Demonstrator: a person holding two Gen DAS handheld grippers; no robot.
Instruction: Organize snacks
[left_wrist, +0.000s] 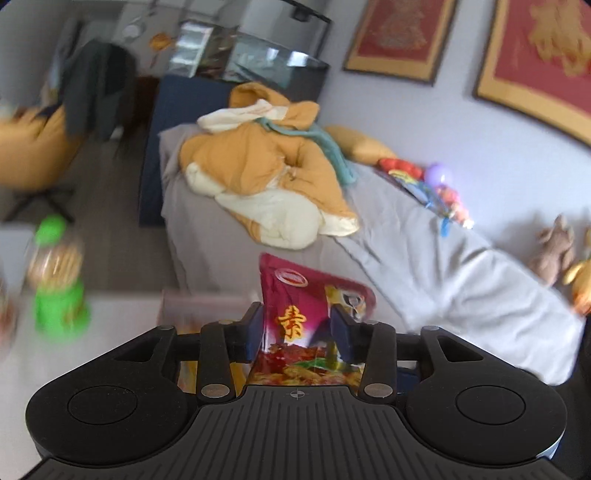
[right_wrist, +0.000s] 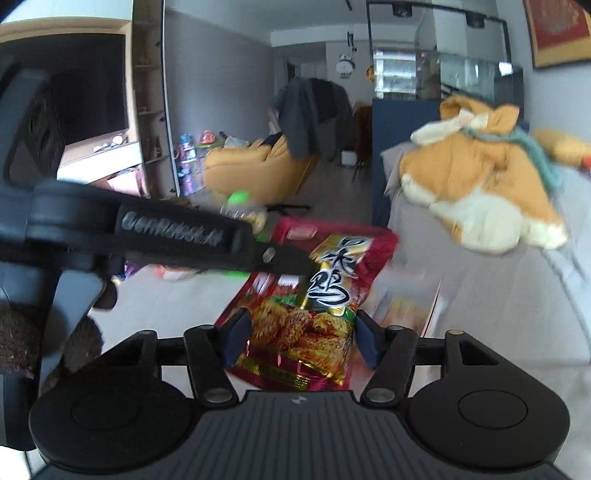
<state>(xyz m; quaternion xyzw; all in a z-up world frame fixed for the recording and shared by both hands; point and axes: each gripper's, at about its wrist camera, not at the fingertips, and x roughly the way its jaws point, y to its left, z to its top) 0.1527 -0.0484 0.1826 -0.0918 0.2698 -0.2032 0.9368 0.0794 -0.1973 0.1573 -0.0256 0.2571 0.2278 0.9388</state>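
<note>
Soft daylight, heavy motion blur, fisheye bending and dark corners.

sofa (left_wrist: 424, 236) grey | wall (left_wrist: 424, 110) pale, framed pictures (left_wrist: 399, 37) | floor (right_wrist: 332, 184) grey | armchair (right_wrist: 258, 166) mustard

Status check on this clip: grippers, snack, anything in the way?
Left gripper shut on the red snack bag, bag lifted. Right gripper around a green-gold snack packet; grip unclear. Green-lidded jar on the white table, off to the side.
</note>
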